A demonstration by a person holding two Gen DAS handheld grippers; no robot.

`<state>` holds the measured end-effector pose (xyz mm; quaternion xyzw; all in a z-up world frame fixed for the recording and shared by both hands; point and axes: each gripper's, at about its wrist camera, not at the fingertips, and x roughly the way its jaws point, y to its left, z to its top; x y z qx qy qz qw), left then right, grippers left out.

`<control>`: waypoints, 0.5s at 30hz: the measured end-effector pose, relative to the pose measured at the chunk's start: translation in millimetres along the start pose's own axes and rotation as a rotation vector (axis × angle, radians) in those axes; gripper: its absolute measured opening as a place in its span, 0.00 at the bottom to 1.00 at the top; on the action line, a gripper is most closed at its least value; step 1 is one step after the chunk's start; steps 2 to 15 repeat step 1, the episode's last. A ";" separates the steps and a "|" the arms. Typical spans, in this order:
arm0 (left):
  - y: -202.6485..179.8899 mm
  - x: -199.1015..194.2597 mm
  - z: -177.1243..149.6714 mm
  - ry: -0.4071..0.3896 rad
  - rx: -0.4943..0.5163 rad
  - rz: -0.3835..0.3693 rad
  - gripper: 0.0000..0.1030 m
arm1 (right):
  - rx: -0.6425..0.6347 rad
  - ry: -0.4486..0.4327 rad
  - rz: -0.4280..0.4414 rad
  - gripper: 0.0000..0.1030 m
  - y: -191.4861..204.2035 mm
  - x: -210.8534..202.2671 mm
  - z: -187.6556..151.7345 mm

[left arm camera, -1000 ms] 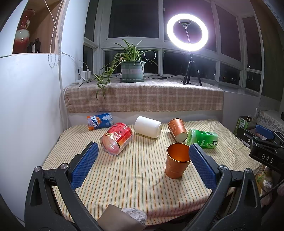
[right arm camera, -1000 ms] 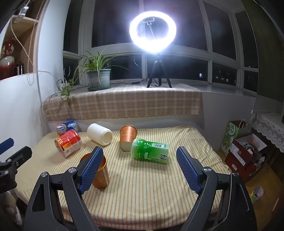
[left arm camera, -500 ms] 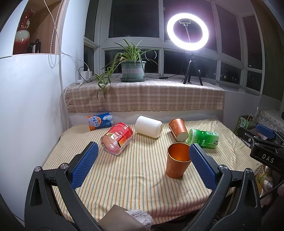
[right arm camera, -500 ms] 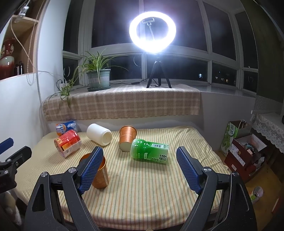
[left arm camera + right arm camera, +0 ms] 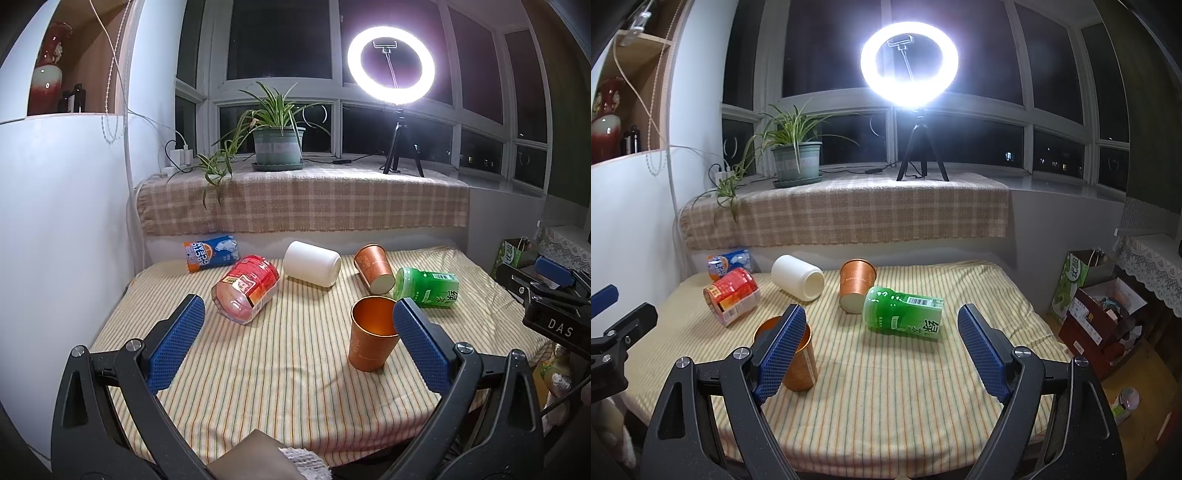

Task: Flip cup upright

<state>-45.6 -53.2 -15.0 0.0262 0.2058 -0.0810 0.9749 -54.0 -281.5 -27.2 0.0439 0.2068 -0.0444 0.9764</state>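
One copper cup [image 5: 371, 338] stands upright, mouth up, on the striped table [image 5: 258, 369]; it also shows in the right wrist view [image 5: 798, 360], partly behind my right gripper's left finger. A second copper cup [image 5: 373, 262] lies on its side further back, also seen in the right wrist view [image 5: 855, 282]. My left gripper [image 5: 295, 343] is open and empty, held back over the table's near part. My right gripper [image 5: 879, 350] is open and empty, facing the green bottle.
A green bottle [image 5: 905, 318], a white cup [image 5: 798, 277], a red-labelled container [image 5: 733, 301] and a blue can [image 5: 729, 262] all lie on their sides. Behind are a plaid-covered sill [image 5: 303, 203], a potted plant [image 5: 277, 147] and a ring light [image 5: 391, 68]. Boxes [image 5: 1108, 314] stand on the floor at right.
Almost nothing: both views shifted very slightly. All objects stay in place and both grippers stay open.
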 end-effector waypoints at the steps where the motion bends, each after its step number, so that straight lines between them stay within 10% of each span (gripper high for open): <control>1: 0.6 1.6 -0.6 0.001 -0.002 0.006 1.00 | 0.000 0.002 -0.001 0.82 -0.4 0.8 -0.5; 15: 0.6 1.6 -0.6 0.001 -0.002 0.006 1.00 | 0.000 0.002 -0.001 0.82 -0.4 0.8 -0.5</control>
